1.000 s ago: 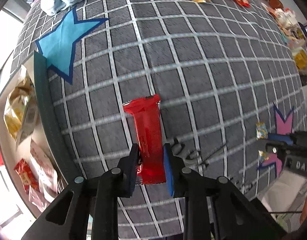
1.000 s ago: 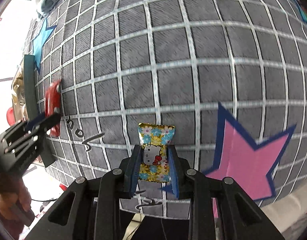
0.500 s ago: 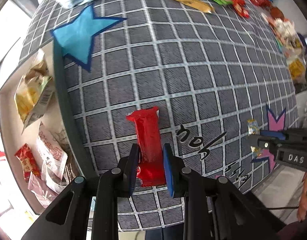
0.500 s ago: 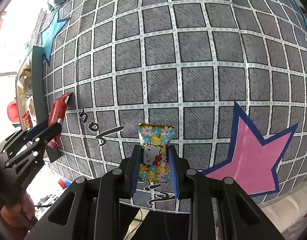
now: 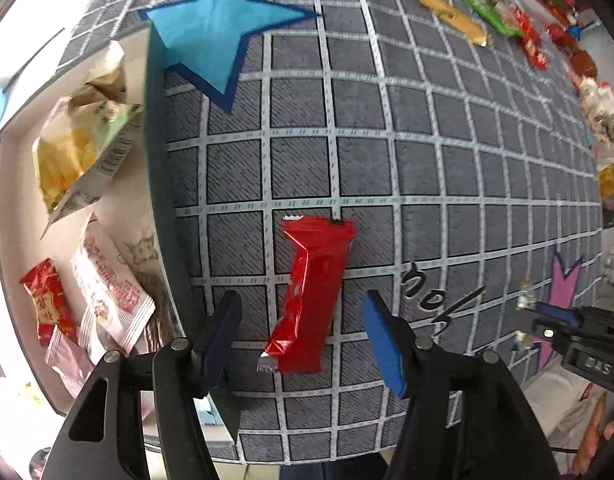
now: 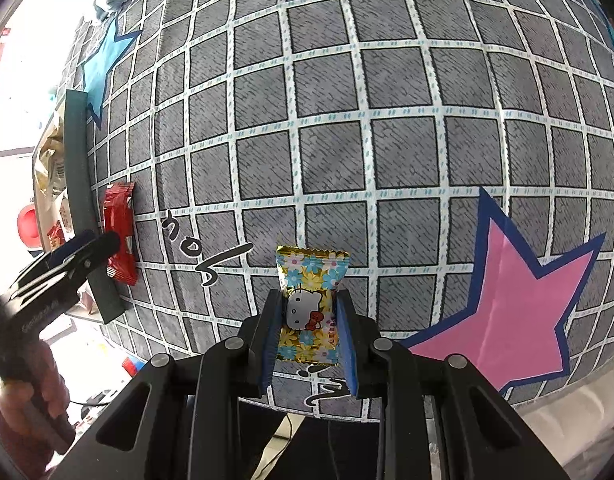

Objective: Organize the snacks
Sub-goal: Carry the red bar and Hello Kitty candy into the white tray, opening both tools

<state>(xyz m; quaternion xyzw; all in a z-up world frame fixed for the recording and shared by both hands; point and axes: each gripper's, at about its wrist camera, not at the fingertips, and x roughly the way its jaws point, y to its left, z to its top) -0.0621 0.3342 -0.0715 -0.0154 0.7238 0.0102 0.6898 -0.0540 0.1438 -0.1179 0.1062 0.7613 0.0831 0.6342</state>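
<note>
Left tongs (image 5: 303,332): I see my left pair spread wide, its two blue pads well apart and gripping nothing.
Red snack bar (image 5: 313,294): it sits in the gap between those pads, touching neither, slanted, its crimped top end pointing away from me. From the right wrist view it shows as a red wrapper just beside the dark box wall; whether it rests on the cloth I cannot tell.
Right tongs (image 6: 309,338): I have these clamped on the Hello Kitty candy (image 6: 309,300), a gold packet with blue flowers, held upright with its serrated top above the pads.
Bench cloth (image 5: 387,128): grey with a white grid, a blue star (image 5: 219,28) near the box and a pink star (image 6: 503,304) to the right of my right tongs.
Box (image 5: 157,184): dark-walled, pale inside, at the left edge of the bench. It holds a yellow chip bag (image 5: 79,148), a white and pink packet (image 5: 111,284) and a small red packet (image 5: 49,300).
Far snacks (image 5: 451,16): a gold wrapper, with green and red ones near it, lies along the far side of the cloth, well apart from both tongs.
</note>
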